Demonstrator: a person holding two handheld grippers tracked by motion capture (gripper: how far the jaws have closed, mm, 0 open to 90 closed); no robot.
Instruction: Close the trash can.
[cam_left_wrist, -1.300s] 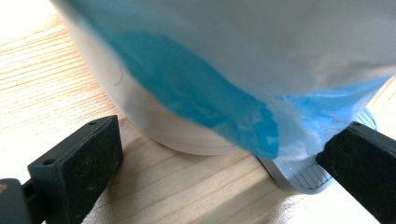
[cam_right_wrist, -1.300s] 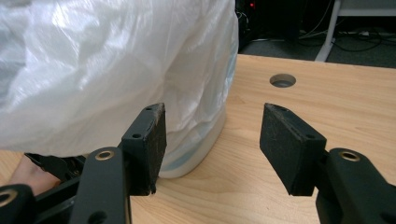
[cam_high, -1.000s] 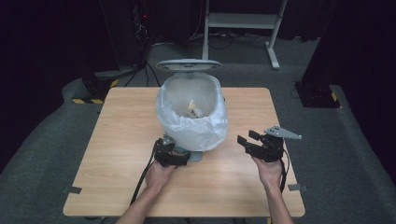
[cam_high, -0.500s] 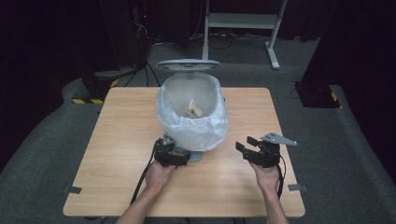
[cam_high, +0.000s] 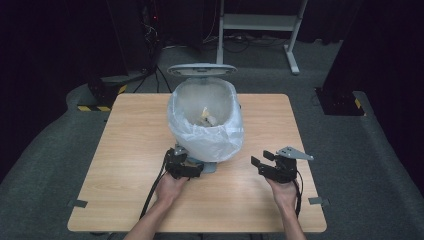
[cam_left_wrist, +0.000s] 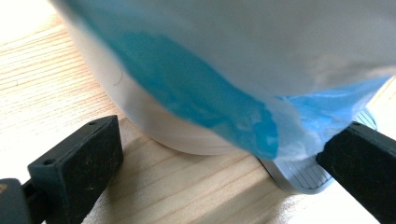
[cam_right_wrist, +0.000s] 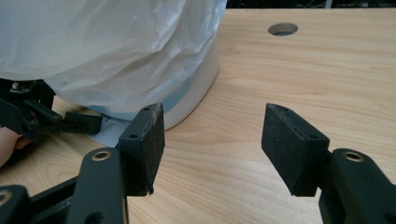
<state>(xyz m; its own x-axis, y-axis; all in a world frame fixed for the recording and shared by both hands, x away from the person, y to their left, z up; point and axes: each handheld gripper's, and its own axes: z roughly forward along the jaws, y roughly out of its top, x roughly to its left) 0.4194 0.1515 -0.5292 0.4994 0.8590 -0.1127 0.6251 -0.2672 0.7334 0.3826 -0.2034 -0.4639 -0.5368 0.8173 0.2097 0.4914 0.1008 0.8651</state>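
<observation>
A white pedal bin (cam_high: 227, 107) lined with a thin plastic bag (cam_right_wrist: 116, 51) stands mid-table, its lid (cam_high: 201, 70) raised. Some crumpled rubbish (cam_high: 206, 117) lies inside. My left gripper (cam_high: 192, 168) sits low at the bin's front foot. Its jaws are open wide, with the bin's base (cam_left_wrist: 177, 135) and the grey pedal (cam_left_wrist: 299, 175) between them; one jaw lies by the pedal. My right gripper (cam_high: 261, 158) is open and empty, low over the table to the right of the bin. It points toward the bin's base (cam_right_wrist: 196, 88).
The wooden table (cam_high: 125, 145) has a round cable hole (cam_right_wrist: 283, 29) behind the bin. Bare tabletop lies to both sides of the bin. Beyond the far edge are a dark floor, cables and a white stand (cam_high: 260, 22).
My right gripper has sunk toward the tabletop, jaws still apart. The left gripper and the bin have stayed put.
</observation>
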